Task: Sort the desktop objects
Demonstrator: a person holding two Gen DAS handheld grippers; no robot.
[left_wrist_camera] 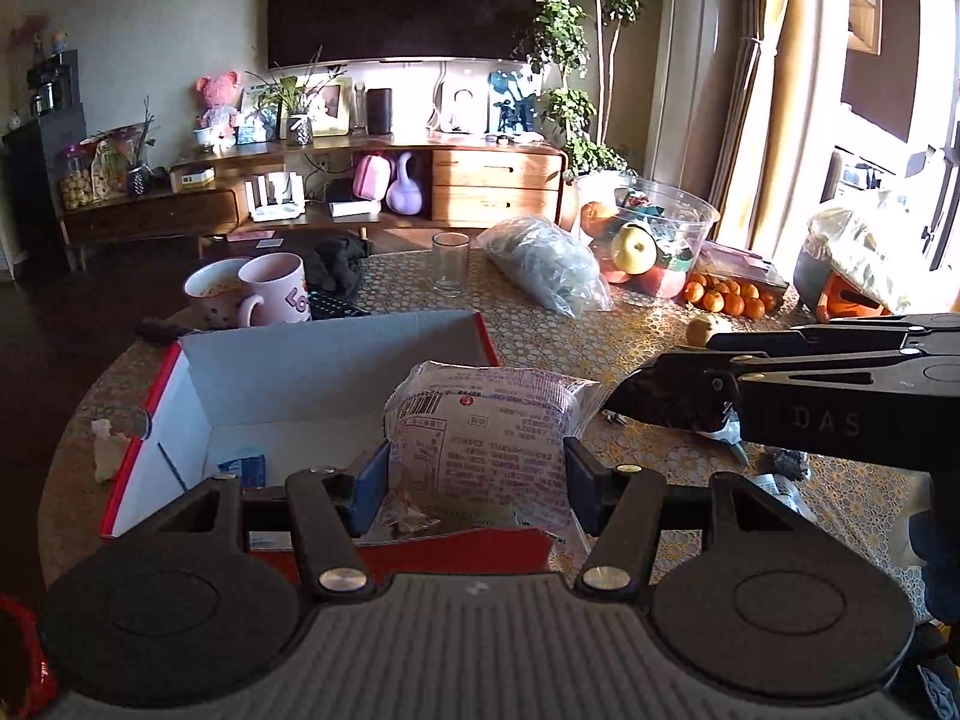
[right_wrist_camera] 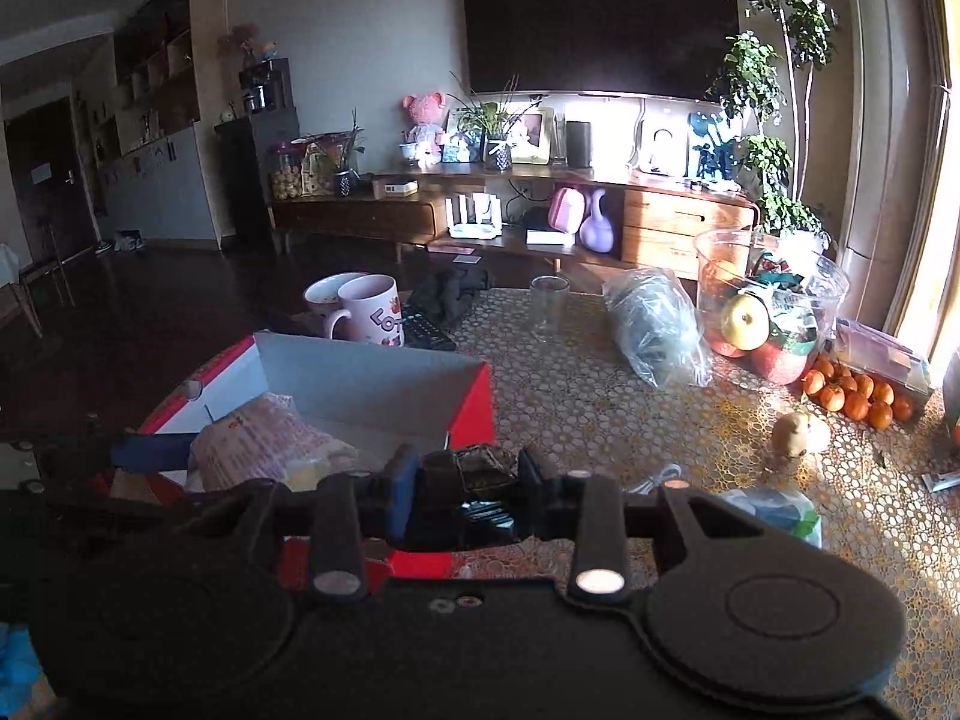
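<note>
The clear snack packet point(left_wrist_camera: 480, 444) is clamped upright in the left gripper point(left_wrist_camera: 474, 480), held right over the near wall of the red box point(left_wrist_camera: 336, 360) — only a drop forward-left is needed. A dark packet point(right_wrist_camera: 474, 474) is pinched by the right gripper point(right_wrist_camera: 468, 480), just right of the box.

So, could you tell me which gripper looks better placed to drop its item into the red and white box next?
Left, probably. The left gripper holds its clear snack packet over the box opening, while the right gripper grips a dark packet near the box's corner.
</note>
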